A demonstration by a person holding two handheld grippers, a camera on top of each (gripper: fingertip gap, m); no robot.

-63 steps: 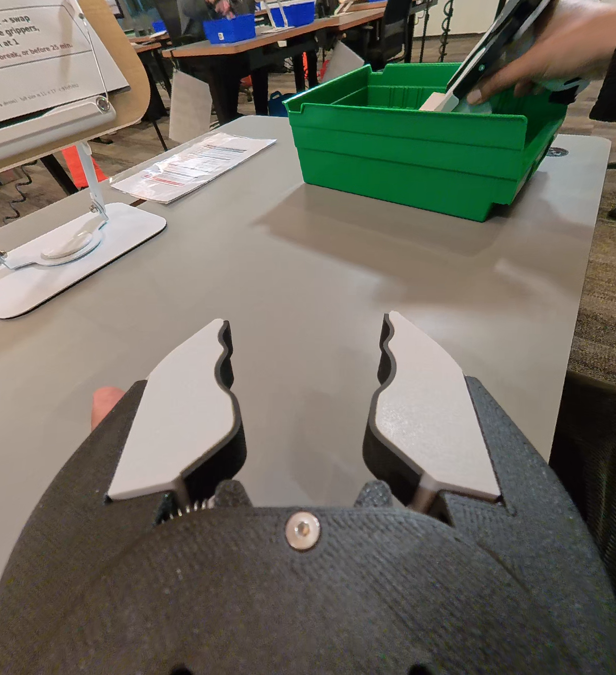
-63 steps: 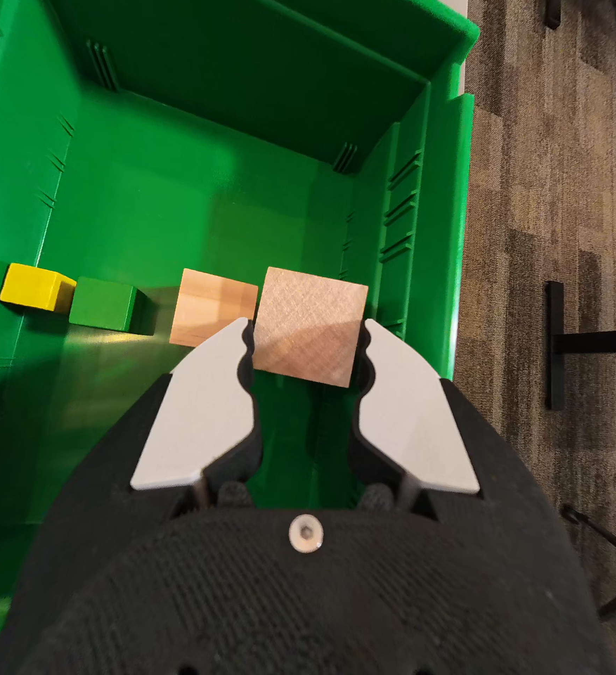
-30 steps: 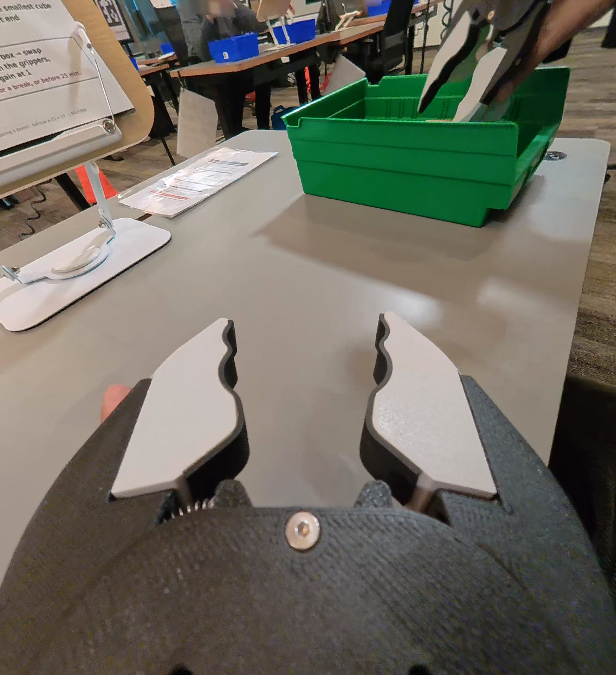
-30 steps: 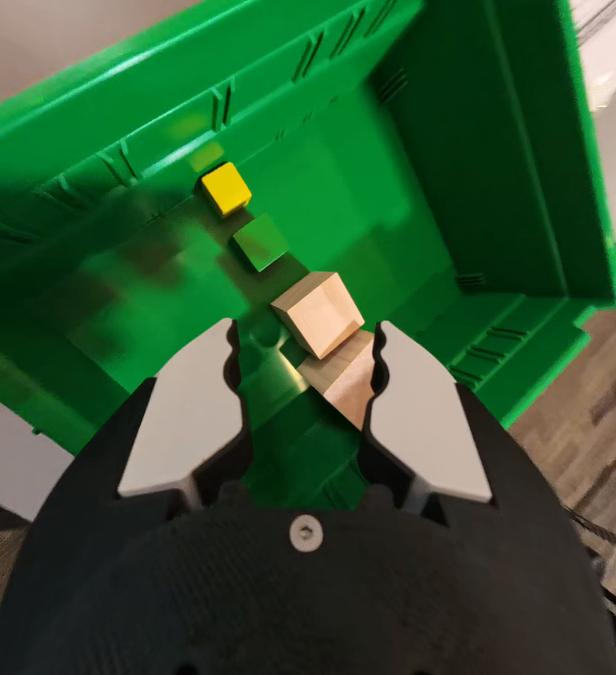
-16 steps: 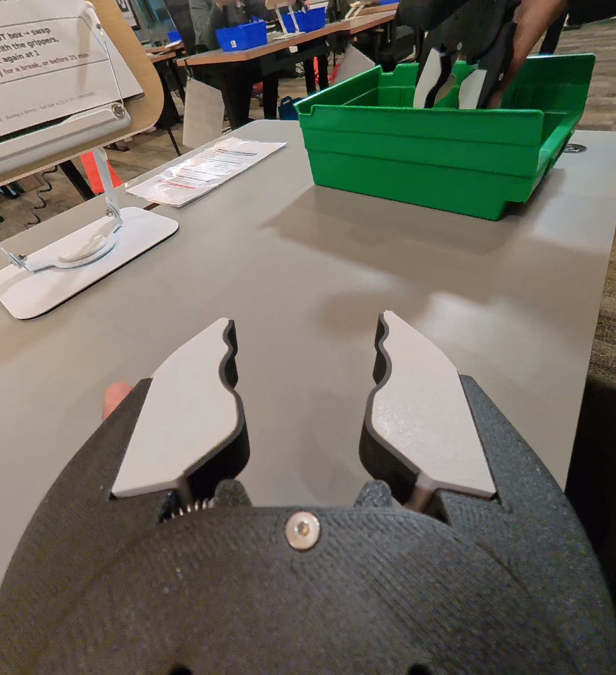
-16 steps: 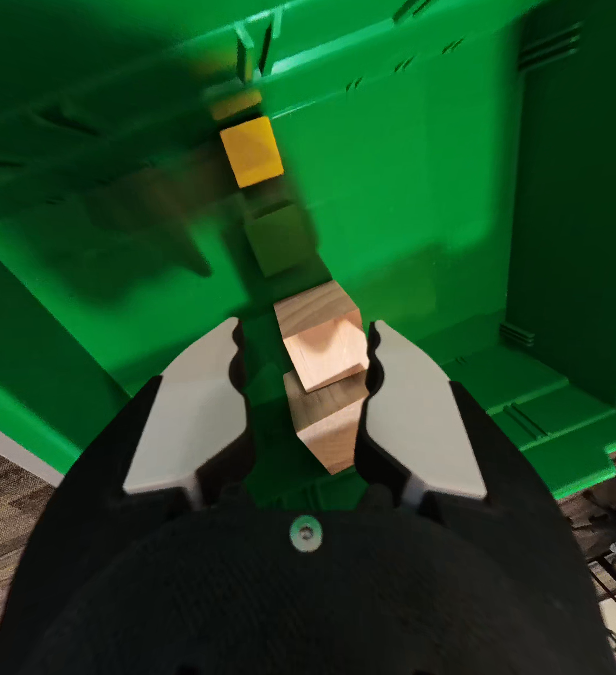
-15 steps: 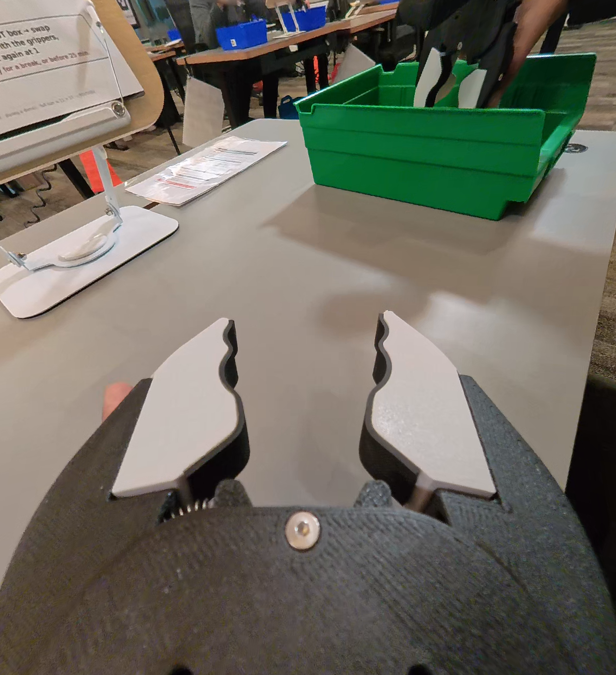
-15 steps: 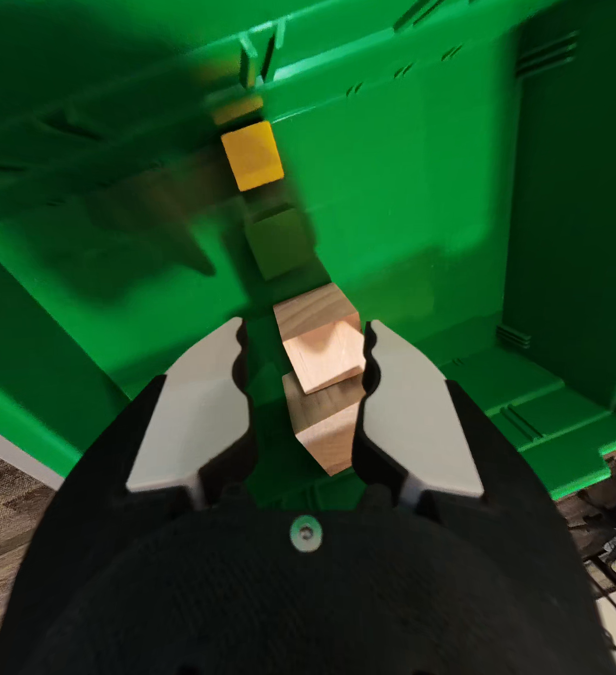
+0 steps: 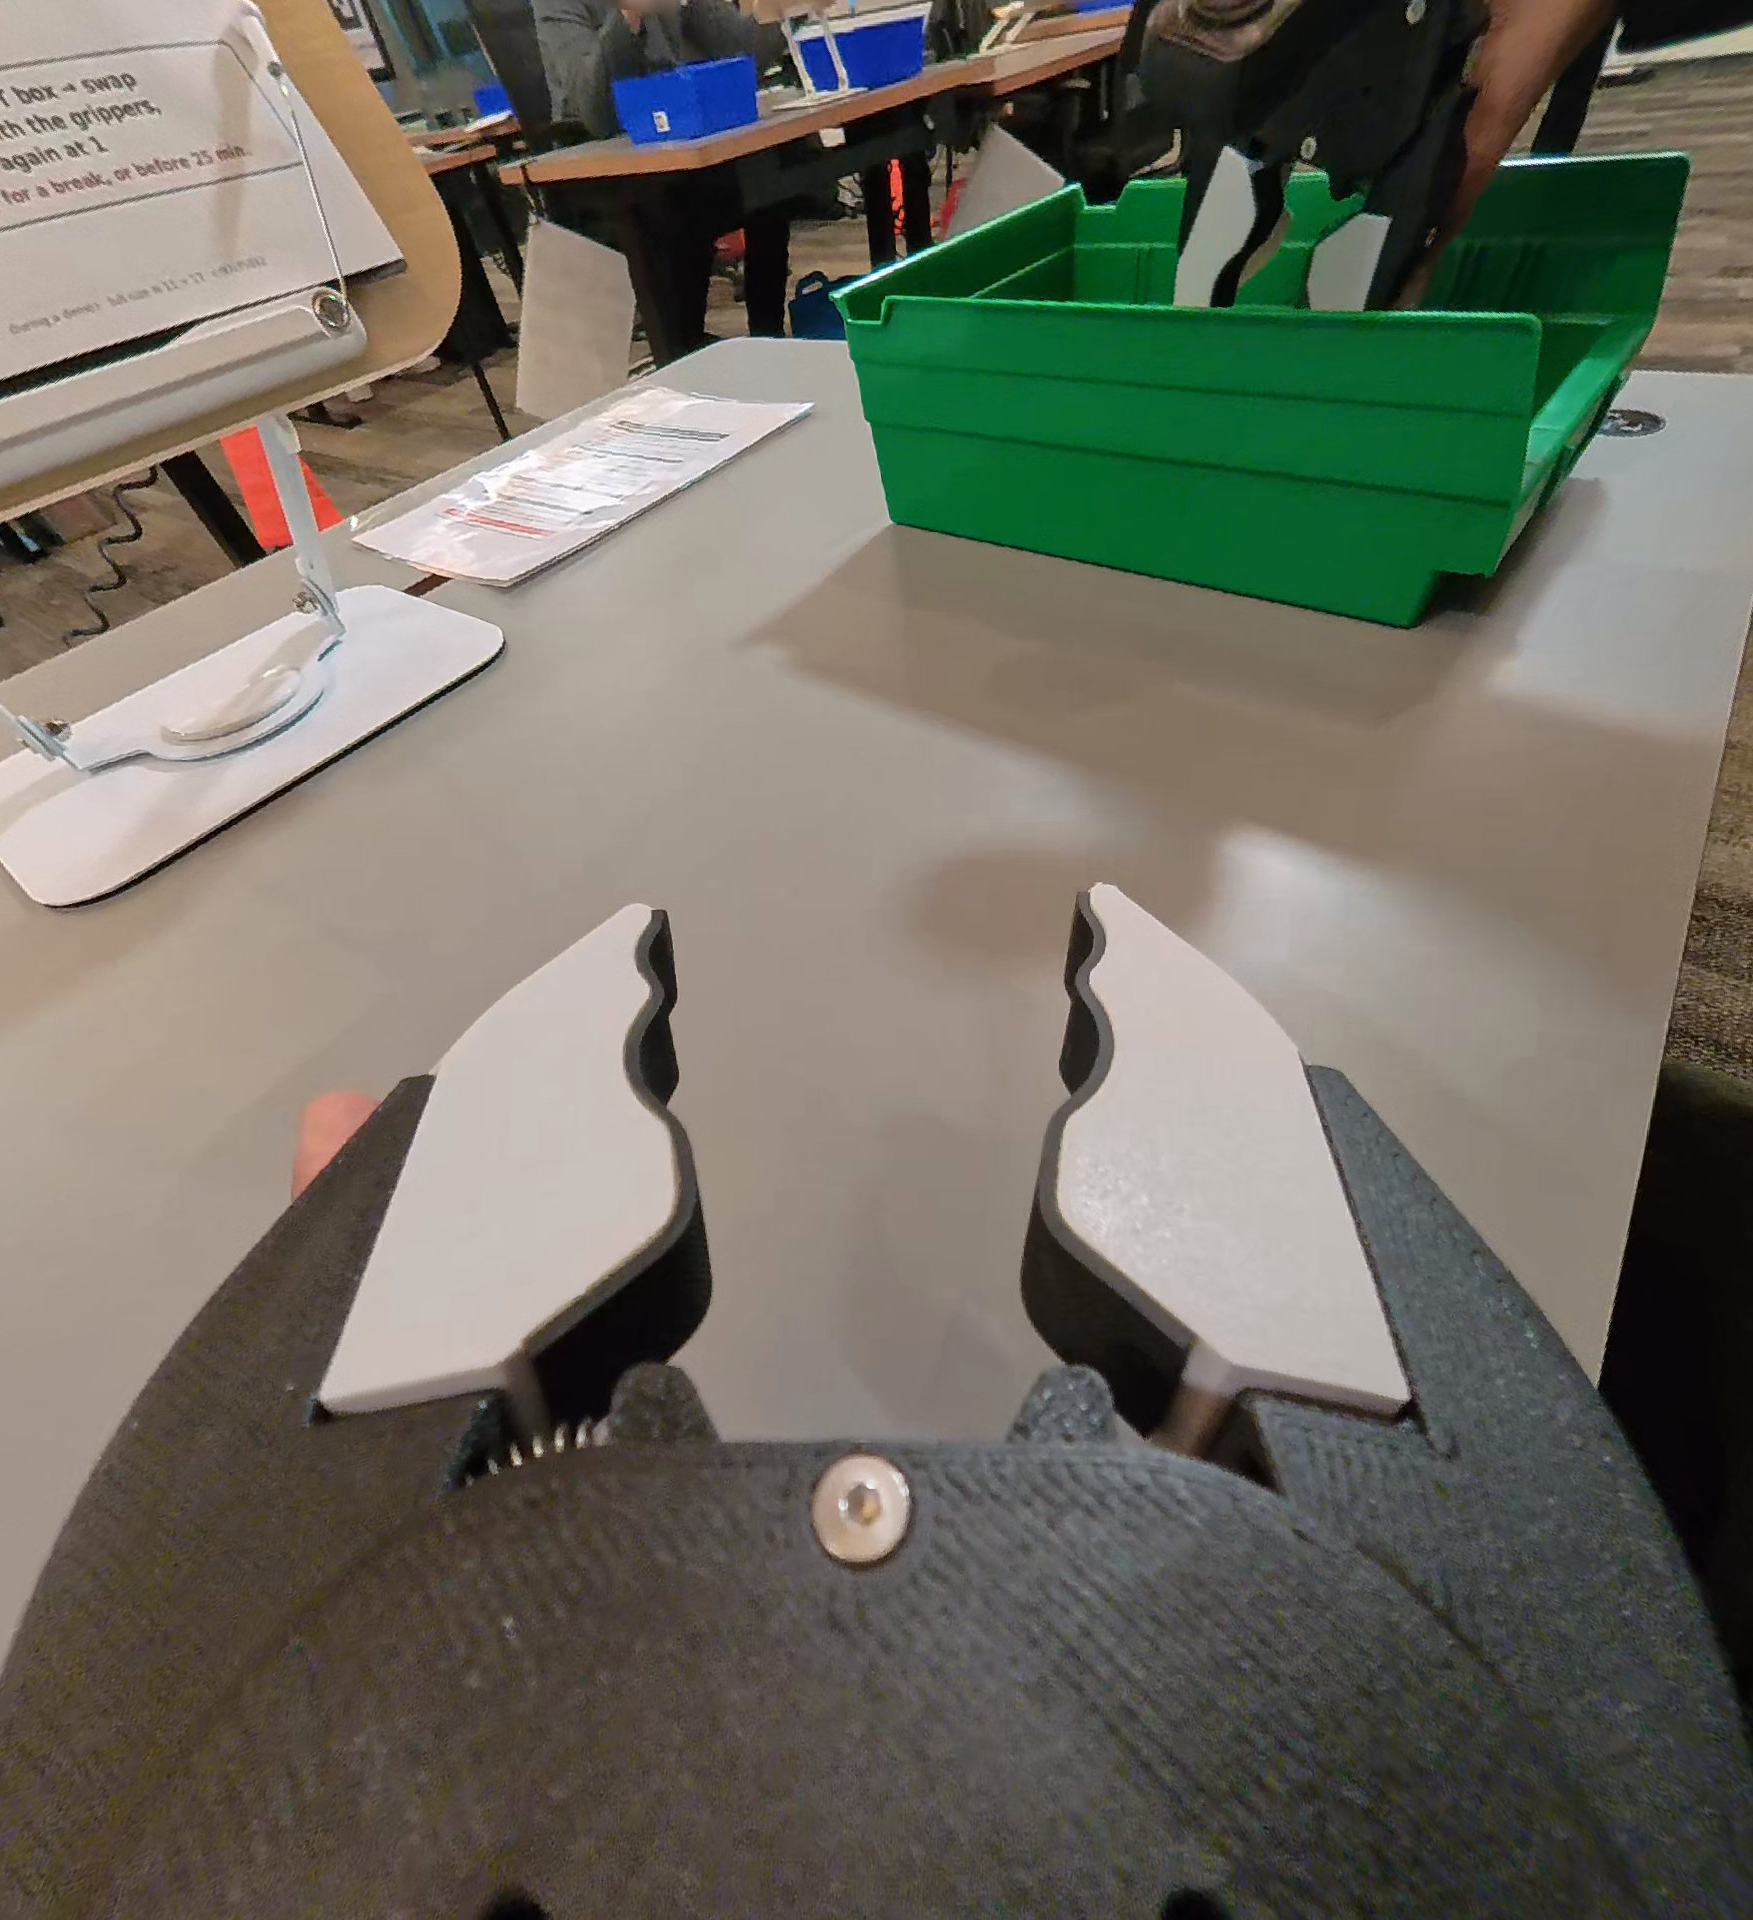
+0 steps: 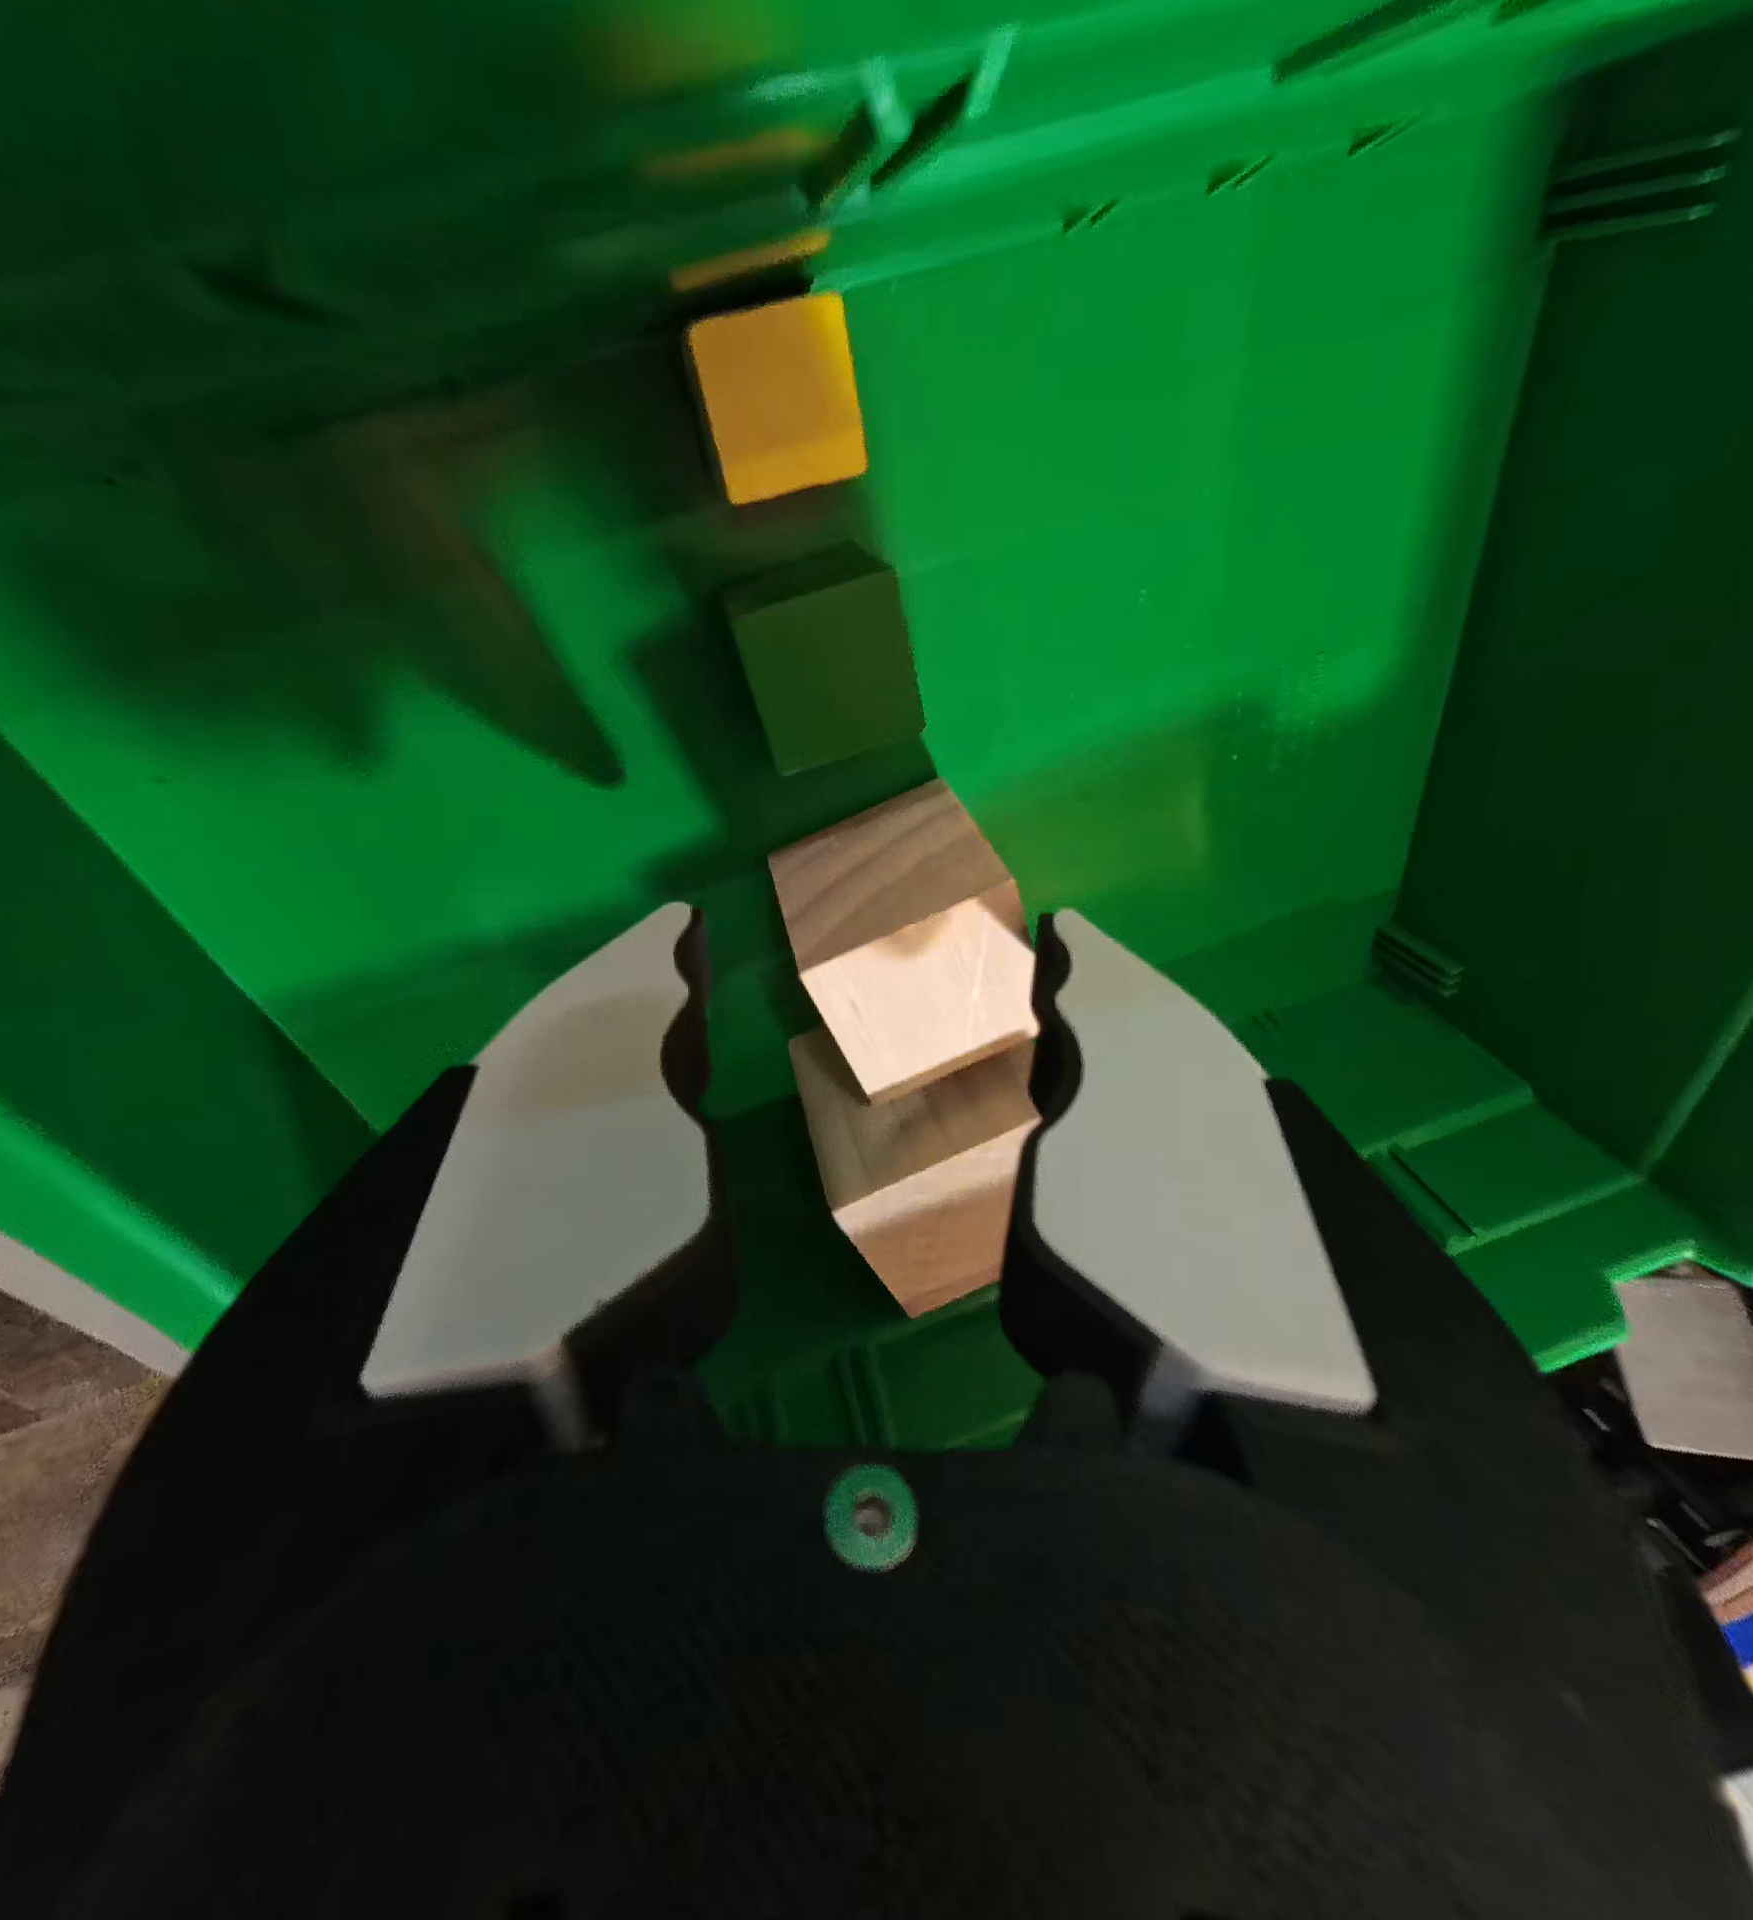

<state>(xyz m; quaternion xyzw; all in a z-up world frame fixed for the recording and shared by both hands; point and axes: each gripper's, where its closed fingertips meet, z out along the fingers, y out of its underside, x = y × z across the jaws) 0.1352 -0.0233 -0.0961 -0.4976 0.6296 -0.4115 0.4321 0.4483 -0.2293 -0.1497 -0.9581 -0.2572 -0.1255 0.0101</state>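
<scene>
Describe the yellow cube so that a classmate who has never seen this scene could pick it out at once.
Look inside the green bin on the grey table. Four cubes lie in a row there, running away from the right gripper. The yellow cube is the farthest one, beyond the green cube and two bare wooden cubes, and the only yellow one.

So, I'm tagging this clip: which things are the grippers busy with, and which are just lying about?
Busy: right gripper, open around the nearer wooden cube, beside the farther wooden cube, green cube and yellow cube in the green bin.
Lying about: left gripper, open over the table; document stand; plastic-sleeved sheet.
</scene>
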